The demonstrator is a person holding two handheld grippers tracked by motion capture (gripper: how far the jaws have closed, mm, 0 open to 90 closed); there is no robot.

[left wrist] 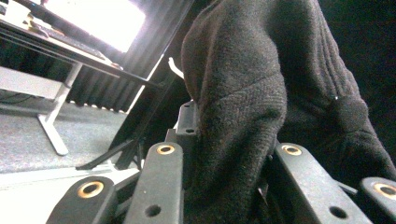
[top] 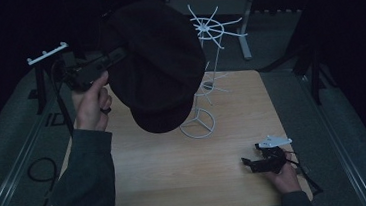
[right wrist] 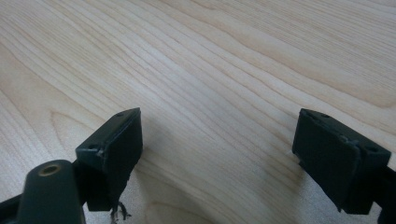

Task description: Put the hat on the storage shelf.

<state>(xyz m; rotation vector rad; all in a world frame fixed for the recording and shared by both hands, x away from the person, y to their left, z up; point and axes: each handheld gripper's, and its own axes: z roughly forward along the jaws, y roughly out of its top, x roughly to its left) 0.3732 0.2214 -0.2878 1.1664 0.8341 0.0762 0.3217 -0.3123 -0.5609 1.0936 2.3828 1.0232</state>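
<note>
A person's left hand (top: 90, 103), at the upper left of the high view, raises the left gripper (top: 116, 56), its jaws clamped on a dark knitted wool cap with a short brim (top: 160, 65). The cap hangs above the light wooden table (top: 177, 174), beside a white wire hat stand (top: 204, 81) at upper centre. At lower right, the right gripper (top: 256, 161) rests near the tabletop, jaws spread wide and empty.

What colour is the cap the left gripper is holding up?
Black, plain knit weave with no pattern; the cap shows best in the left gripper view, pinched between the jaws.
</note>
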